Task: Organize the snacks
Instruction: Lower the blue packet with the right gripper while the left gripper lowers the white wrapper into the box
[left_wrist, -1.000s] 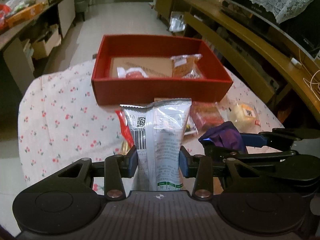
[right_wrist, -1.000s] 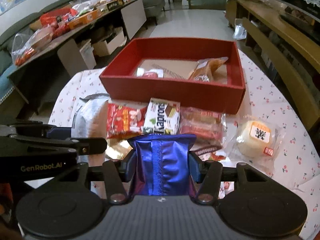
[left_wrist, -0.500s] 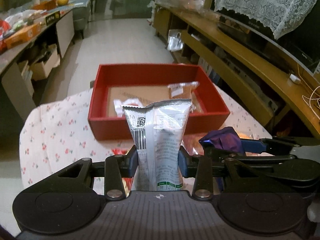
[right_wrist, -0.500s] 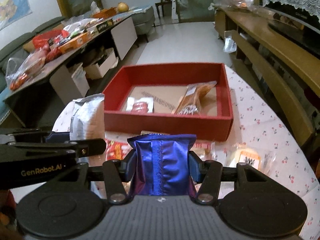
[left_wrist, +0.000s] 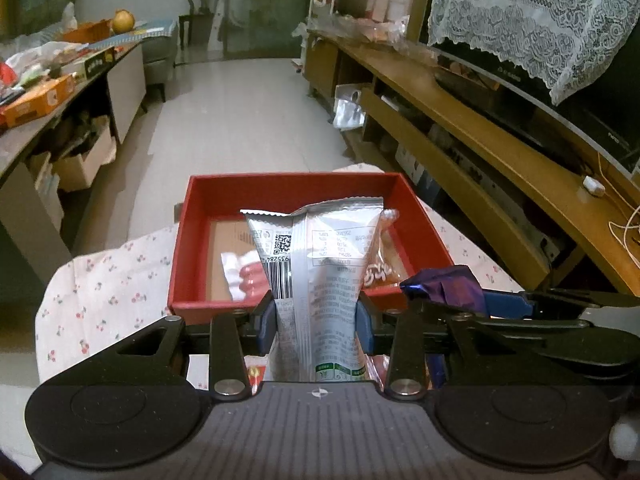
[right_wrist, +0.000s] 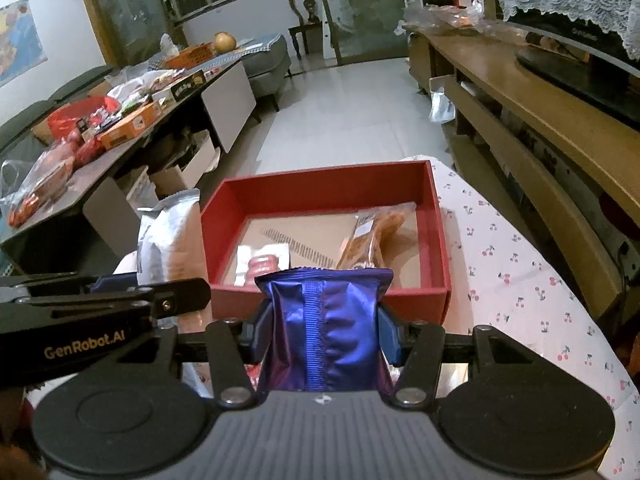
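Since a second ago both tools have lifted clear of the counter's loose snacks toward the red box (left_wrist: 280, 188) at frame centre, the left tool (left_wrist: 316, 316) clamping a silver packet (left_wrist: 320, 264), the right tool (right_wrist: 324, 330) a blue pouch (right_wrist: 324, 320), so both seem ready for boxing.

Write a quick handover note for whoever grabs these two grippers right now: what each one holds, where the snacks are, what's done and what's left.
Left gripper: shut on the silver snack packet, held upright.
Right gripper: shut on the blue pouch.
Both hang in front of the red box on the cherry-print tablecloth.
Done: a red sausage pack and an orange snack bag lie in the box.
Left: drop both held packets in. More snacks are partly visible on the table below the grippers.
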The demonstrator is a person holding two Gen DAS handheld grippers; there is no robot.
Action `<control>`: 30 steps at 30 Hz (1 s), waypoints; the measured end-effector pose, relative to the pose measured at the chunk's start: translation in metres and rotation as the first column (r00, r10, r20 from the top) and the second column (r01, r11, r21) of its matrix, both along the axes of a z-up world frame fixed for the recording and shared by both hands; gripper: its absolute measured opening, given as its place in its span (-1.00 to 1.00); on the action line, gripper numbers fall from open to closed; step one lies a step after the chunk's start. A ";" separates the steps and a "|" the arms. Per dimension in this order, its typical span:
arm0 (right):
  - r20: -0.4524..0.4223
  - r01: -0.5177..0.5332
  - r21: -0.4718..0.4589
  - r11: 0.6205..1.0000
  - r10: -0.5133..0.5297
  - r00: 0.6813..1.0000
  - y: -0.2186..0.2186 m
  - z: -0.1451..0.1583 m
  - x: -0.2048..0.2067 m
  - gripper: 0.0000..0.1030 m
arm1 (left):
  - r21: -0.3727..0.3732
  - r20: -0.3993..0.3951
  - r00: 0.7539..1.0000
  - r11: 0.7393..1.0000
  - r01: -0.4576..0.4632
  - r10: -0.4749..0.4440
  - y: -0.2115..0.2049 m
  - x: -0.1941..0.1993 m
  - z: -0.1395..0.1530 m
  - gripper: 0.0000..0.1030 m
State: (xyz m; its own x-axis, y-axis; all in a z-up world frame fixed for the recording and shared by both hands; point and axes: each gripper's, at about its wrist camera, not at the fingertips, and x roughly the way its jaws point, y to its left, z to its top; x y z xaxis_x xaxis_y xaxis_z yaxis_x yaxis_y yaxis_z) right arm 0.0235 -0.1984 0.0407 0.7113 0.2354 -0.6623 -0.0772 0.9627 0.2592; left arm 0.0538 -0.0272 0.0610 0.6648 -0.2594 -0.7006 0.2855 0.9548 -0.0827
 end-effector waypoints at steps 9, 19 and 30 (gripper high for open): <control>0.011 0.023 0.009 1.000 -0.023 1.000 -0.004 0.003 0.020 0.27 | -0.006 0.014 1.000 1.000 -0.010 0.010 -0.004 0.018 0.003 -0.12; 0.018 0.032 0.008 0.999 -0.032 0.999 -0.004 0.003 0.042 0.27 | -0.004 0.022 0.999 1.000 -0.028 0.028 -0.005 0.038 0.004 -0.13; 0.024 0.037 -0.002 0.999 -0.037 0.999 0.001 0.000 0.068 0.27 | 0.004 0.023 0.998 0.998 -0.055 0.055 -0.002 0.060 0.000 -0.14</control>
State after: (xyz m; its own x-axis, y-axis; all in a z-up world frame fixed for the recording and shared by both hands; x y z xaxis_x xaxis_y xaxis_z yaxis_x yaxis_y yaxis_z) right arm 0.0912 -0.1978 0.0408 0.7349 0.2071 -0.6458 -0.0477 0.9657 0.2554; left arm 0.1141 -0.0289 0.0614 0.6935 -0.2188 -0.6865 0.2345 0.9694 -0.0720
